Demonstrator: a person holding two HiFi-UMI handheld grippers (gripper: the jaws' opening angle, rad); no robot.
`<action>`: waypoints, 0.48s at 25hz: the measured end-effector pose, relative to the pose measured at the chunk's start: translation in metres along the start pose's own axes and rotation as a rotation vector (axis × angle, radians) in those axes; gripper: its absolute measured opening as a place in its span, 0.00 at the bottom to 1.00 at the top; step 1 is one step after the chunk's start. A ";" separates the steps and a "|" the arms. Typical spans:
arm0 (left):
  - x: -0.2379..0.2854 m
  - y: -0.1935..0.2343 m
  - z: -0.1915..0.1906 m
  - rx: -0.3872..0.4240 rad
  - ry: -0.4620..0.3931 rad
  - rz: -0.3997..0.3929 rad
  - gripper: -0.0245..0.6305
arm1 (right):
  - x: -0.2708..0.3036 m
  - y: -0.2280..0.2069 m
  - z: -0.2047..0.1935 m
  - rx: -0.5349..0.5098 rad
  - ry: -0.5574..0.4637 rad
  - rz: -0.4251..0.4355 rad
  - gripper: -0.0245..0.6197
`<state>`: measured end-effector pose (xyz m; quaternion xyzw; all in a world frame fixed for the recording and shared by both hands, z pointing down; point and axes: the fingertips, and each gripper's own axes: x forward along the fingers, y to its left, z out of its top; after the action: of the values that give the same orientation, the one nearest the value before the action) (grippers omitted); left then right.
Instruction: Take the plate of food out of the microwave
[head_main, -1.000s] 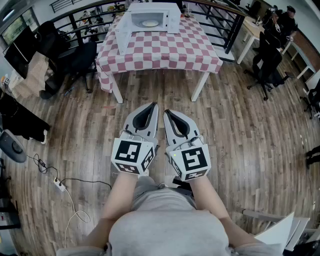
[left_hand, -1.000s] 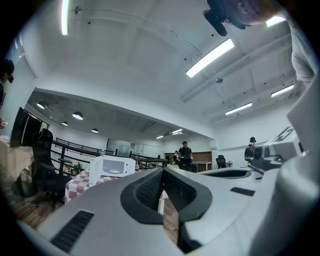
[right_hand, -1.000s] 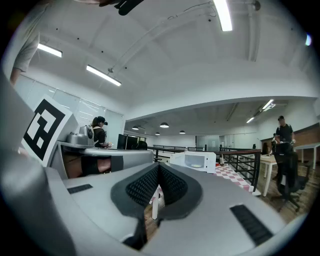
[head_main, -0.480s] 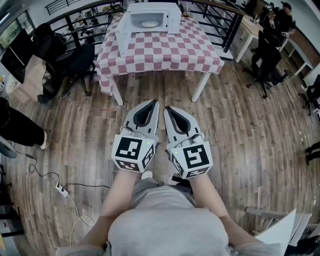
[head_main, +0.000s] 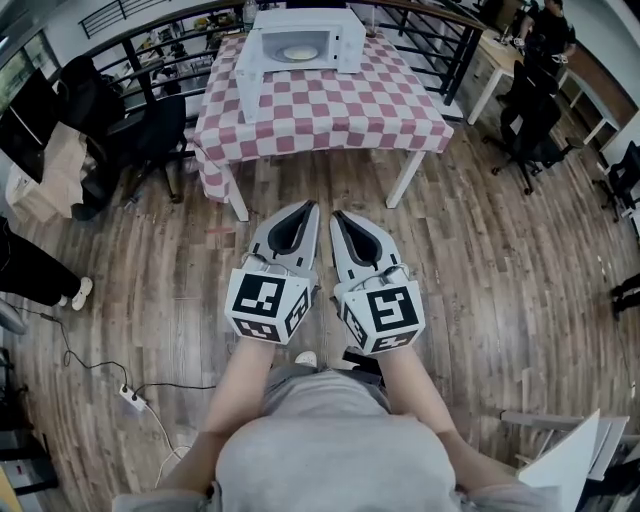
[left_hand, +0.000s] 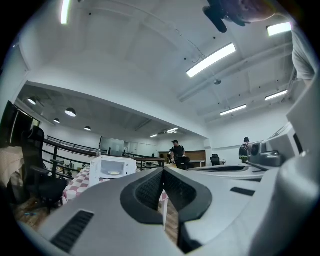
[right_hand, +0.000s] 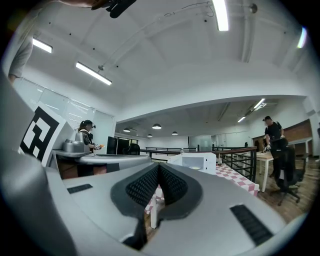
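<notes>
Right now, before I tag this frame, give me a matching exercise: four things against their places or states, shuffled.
1 white box microwave
2 pale round plate of food
3 right gripper
4 black office chair

A beside the red-and-white checked table
B door swung open
C jaws together, empty
D inside the microwave

Pairs: 1-B, 2-D, 3-C, 4-A

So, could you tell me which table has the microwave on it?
The table under the red-and-white checked cloth, straight ahead, bears the microwave; the plain desk at upper right does not.
</notes>
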<state>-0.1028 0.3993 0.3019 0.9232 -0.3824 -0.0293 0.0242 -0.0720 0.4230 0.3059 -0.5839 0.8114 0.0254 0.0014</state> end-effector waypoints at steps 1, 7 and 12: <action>0.001 0.005 0.001 0.000 0.003 -0.005 0.04 | 0.005 0.001 0.001 0.004 0.000 -0.006 0.08; 0.004 0.032 0.000 -0.021 0.009 -0.016 0.04 | 0.027 0.010 -0.001 0.010 0.012 -0.027 0.08; 0.010 0.044 -0.006 -0.033 0.012 -0.018 0.04 | 0.036 0.010 -0.009 -0.007 0.035 -0.030 0.08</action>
<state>-0.1261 0.3609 0.3100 0.9263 -0.3734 -0.0304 0.0413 -0.0923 0.3917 0.3143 -0.5965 0.8023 0.0183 -0.0145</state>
